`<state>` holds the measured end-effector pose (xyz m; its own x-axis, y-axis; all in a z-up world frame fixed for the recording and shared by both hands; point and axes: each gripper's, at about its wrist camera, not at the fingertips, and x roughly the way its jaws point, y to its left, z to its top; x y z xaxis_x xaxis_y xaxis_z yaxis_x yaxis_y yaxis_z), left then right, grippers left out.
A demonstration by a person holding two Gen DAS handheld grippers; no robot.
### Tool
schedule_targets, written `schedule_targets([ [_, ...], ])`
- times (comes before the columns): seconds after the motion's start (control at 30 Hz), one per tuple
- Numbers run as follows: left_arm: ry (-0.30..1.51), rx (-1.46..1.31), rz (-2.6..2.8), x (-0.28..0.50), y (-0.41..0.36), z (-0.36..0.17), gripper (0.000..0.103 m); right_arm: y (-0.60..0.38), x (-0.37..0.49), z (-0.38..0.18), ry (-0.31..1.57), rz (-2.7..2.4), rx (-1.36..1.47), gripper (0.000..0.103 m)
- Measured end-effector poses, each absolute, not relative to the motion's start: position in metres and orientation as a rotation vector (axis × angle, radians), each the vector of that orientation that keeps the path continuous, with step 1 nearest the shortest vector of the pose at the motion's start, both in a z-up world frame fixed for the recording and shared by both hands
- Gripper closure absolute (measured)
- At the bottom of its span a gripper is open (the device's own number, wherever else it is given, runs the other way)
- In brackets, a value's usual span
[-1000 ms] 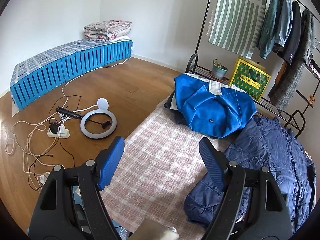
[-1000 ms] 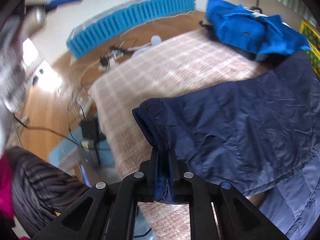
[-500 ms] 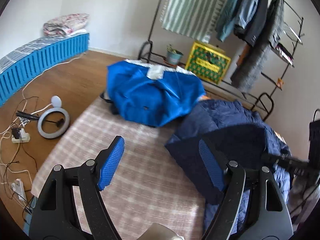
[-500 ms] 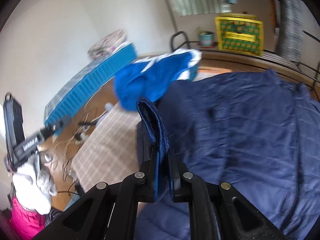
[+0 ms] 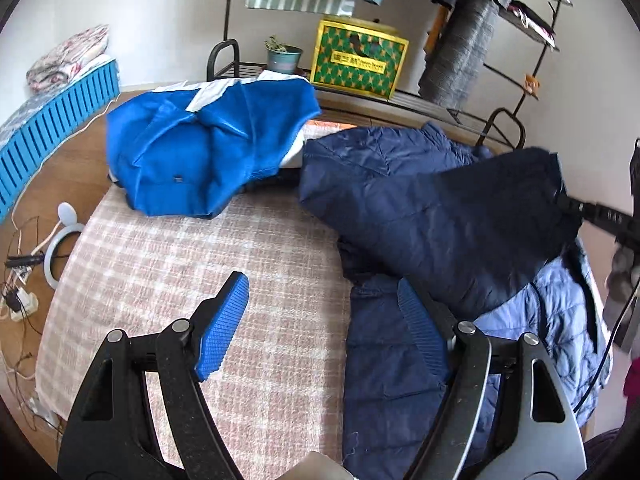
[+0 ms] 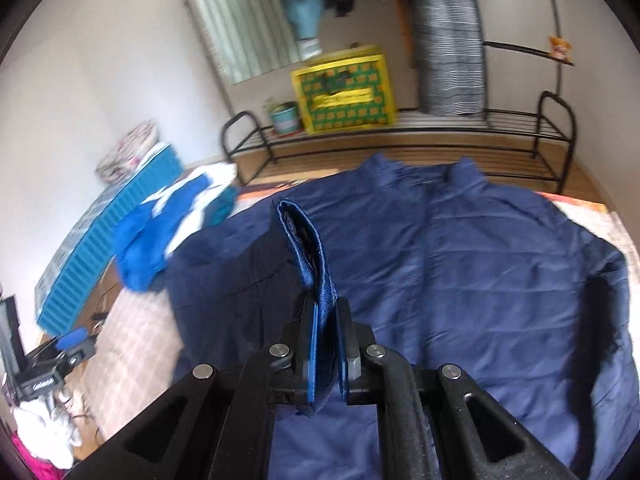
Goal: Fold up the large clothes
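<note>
Holding the cuff of the navy jacket point(image 6: 460, 280) between its pads, my right gripper point(image 6: 326, 356) is clamped tight on the sleeve end point(image 6: 306, 248), which stands up from the jaws as a folded strip. I have it lifted over the jacket's body because the sleeve has to cross inward before the sides can be folded; from the left wrist view the sleeve point(image 5: 480, 220) hangs as a dark sheet above the jacket's chest. The jacket itself lies spread with its collar pointing toward the black clothes rack point(image 6: 400, 128), on the checked blanket point(image 5: 180, 260).

My left gripper point(image 5: 324, 324) is spread wide and grips nothing, hovering over the blanket right at the jacket's near hem, placed there, I judge, to pin or take that edge once the sleeve is laid down. Whether its right-hand pad actually touches the hem I cannot tell; the fisheye flattens depth there.

Beside the jacket, on the side away from my right gripper, the bright blue jacket point(image 5: 200, 152) sits bundled, apparently set aside.
</note>
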<state>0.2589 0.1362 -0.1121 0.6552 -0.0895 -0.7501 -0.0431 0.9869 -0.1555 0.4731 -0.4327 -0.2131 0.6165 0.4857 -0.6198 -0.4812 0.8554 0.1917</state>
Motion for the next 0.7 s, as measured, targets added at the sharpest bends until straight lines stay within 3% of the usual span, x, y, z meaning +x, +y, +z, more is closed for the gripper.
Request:
schedule_targets([
  [0.7, 0.895, -0.053, -0.054, 0.28, 0.078, -0.132, 0.023, -0.532, 0.589, -0.288, 0.758, 0.251, 0.063, 0.094],
])
